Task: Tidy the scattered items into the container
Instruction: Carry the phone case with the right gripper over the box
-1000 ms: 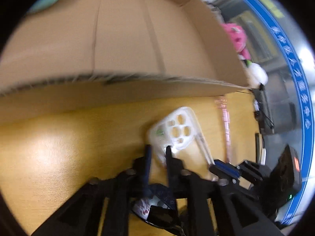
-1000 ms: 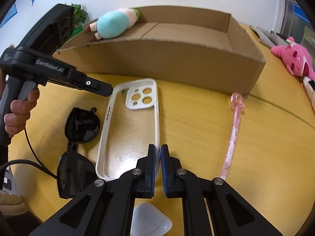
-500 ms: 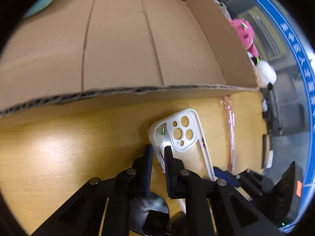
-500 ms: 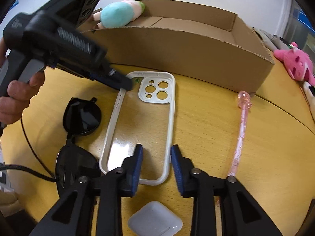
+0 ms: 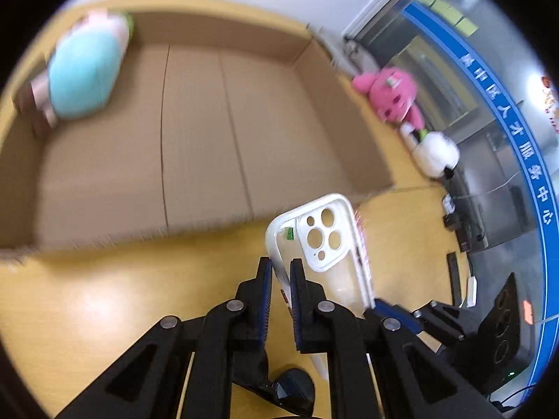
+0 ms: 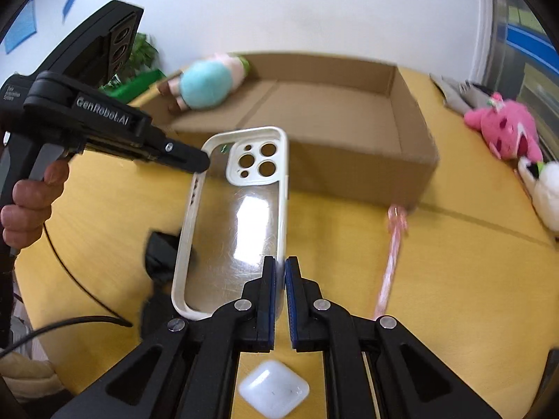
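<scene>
Both claws now carry the phone case (image 6: 237, 223) clear of the table (image 6: 454, 265), where a second ago it lay flat on the wood. The right claw (image 6: 280, 272) is pinched tight on the case's right rim near its lower end; half a second ago its jaws stood wide on either side of that rim. The left claw (image 5: 279, 272), held in a hand (image 6: 28, 206), is clamped on the opposite rim up by the camera cut-outs, having narrowed onto it over the last second.

Just under the right claw lies a small white pad (image 6: 273, 391). Left of it and below the raised case sit the sunglasses (image 6: 162, 255), blurred. To the claw's right the pink pen (image 6: 393, 255) lies on the table, its far end by the box's near corner.

Ahead of both claws stands the open cardboard box (image 6: 363, 171), now seen from higher, so its floor shows. A blue plush (image 6: 206, 85) lies in its far left corner. Beyond the box to the right, a pink plush (image 6: 503, 129) and a white one (image 6: 545, 192) rest on the table.
</scene>
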`<state>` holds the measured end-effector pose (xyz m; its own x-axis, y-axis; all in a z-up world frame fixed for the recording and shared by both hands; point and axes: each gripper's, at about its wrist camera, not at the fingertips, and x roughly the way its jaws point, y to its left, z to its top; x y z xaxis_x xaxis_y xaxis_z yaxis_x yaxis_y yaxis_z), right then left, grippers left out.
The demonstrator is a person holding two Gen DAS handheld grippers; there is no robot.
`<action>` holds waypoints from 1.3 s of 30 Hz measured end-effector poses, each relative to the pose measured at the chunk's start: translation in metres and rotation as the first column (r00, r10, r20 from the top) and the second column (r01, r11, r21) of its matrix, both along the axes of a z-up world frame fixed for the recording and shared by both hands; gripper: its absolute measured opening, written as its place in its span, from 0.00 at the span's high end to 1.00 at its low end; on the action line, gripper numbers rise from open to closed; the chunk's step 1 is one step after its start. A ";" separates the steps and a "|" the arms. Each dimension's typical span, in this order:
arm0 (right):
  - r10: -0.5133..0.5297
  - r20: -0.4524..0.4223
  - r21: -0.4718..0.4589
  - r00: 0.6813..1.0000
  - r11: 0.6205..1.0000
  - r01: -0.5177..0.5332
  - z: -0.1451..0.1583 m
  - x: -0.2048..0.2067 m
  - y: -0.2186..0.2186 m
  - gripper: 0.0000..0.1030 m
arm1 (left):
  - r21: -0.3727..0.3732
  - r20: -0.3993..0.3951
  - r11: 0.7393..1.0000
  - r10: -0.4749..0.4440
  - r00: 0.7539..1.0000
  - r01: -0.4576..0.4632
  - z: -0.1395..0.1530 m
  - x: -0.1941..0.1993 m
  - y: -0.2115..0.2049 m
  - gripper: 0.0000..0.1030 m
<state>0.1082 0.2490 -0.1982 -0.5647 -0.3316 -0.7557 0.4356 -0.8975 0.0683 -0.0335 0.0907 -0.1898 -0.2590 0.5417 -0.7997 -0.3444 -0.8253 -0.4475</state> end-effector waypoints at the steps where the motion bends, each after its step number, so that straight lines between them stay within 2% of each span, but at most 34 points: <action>1: 0.008 -0.007 -0.019 1.000 1.000 -0.008 0.006 -0.004 -0.003 0.93 | -0.002 -0.020 1.000 -0.001 1.000 0.001 0.009 -0.004 -0.002 0.91; 4: 0.028 -0.023 -0.067 0.999 0.997 -0.029 0.023 -0.021 -0.012 0.93 | -0.023 -0.080 1.000 -0.002 0.997 0.000 0.035 -0.017 -0.004 0.91; 12: 0.044 -0.099 -0.098 0.994 0.994 -0.054 0.064 -0.076 -0.040 0.93 | -0.054 -0.196 0.999 -0.003 0.981 -0.007 0.089 -0.070 -0.014 0.91; 18: 0.040 -0.133 -0.091 0.990 0.994 -0.052 0.095 -0.134 -0.060 0.93 | -0.084 -0.253 0.996 -0.014 0.967 -0.008 0.114 -0.127 -0.020 0.91; 22: 0.032 -0.135 -0.100 0.990 0.994 -0.045 0.110 -0.180 -0.071 0.93 | -0.104 -0.273 0.995 -0.022 0.962 -0.007 0.121 -0.167 -0.027 0.91; 26: 0.012 -0.109 -0.110 0.994 0.994 -0.025 0.108 -0.221 -0.082 0.93 | -0.130 -0.261 0.991 -0.025 0.965 -0.009 0.109 -0.209 -0.030 0.91; 29: 0.004 -0.075 -0.109 0.997 0.994 -0.012 0.094 -0.248 -0.092 0.93 | -0.140 -0.231 0.990 -0.021 0.973 -0.012 0.092 -0.238 -0.030 0.92; 34: -0.003 0.026 -0.115 1.000 0.993 0.006 0.050 -0.288 -0.102 0.93 | -0.191 -0.149 0.982 -0.037 0.988 0.008 0.045 -0.283 -0.023 0.92; 39: -0.013 0.137 -0.124 0.990 0.992 0.030 0.008 -0.316 -0.105 0.92 | -0.239 -0.071 0.971 -0.040 0.997 0.022 -0.003 -0.312 -0.013 0.93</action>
<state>-0.2073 0.1437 -0.1905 -0.4679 -0.4178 -0.7788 0.3954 -0.8870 0.2384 -0.3456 0.0772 -0.1926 -0.3088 0.3471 -0.8855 -0.3963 -0.8933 -0.2120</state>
